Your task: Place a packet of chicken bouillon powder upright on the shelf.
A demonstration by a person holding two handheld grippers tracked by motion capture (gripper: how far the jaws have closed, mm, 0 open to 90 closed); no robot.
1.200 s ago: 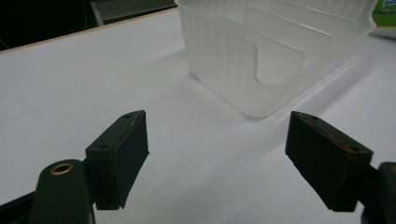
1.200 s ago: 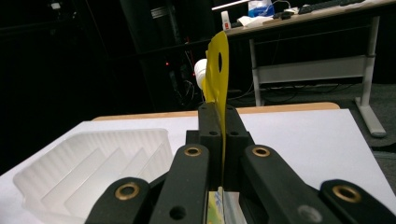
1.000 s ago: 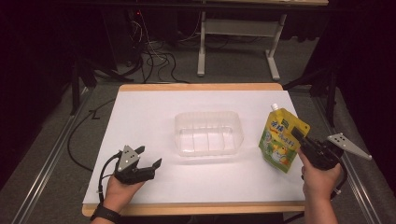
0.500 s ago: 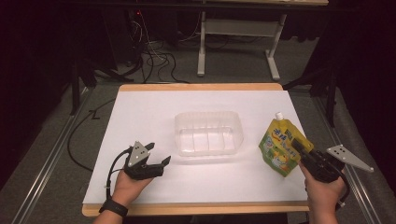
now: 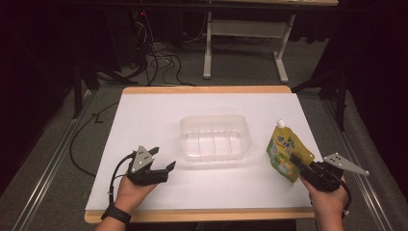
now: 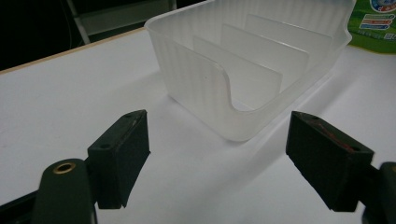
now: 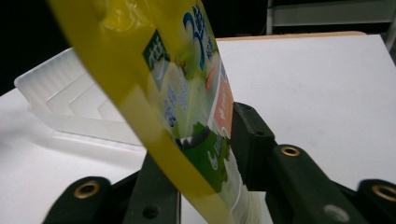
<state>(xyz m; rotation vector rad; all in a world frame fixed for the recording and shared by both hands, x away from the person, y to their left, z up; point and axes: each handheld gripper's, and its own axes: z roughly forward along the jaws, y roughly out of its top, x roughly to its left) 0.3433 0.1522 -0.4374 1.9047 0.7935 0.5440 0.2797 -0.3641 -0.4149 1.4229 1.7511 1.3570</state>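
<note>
A yellow-green spouted pouch (image 5: 284,151) stands tilted on the white table sheet (image 5: 154,115), at the right of a clear plastic container (image 5: 214,118) with inner dividers. My right gripper (image 5: 296,161) has the pouch's lower part (image 7: 187,93) between its jaws. They have just been opening a little, but the right pad still lies against the pouch. My left gripper (image 5: 163,157) rests open near the table's front left. It points at the container's near corner (image 6: 196,70), with nothing between its jaws (image 6: 224,149).
The container (image 7: 51,93) sits mid-table, about a hand's width from each gripper. A corner of the pouch (image 6: 376,18) shows beyond it. The wooden table edge (image 5: 207,214) runs just in front of both hands. Cables and a desk frame (image 5: 245,43) lie on the floor behind.
My right hand has come down and toward the front with the pouch, which now stands lower on the table. The left gripper has shifted slightly right and stayed open.
</note>
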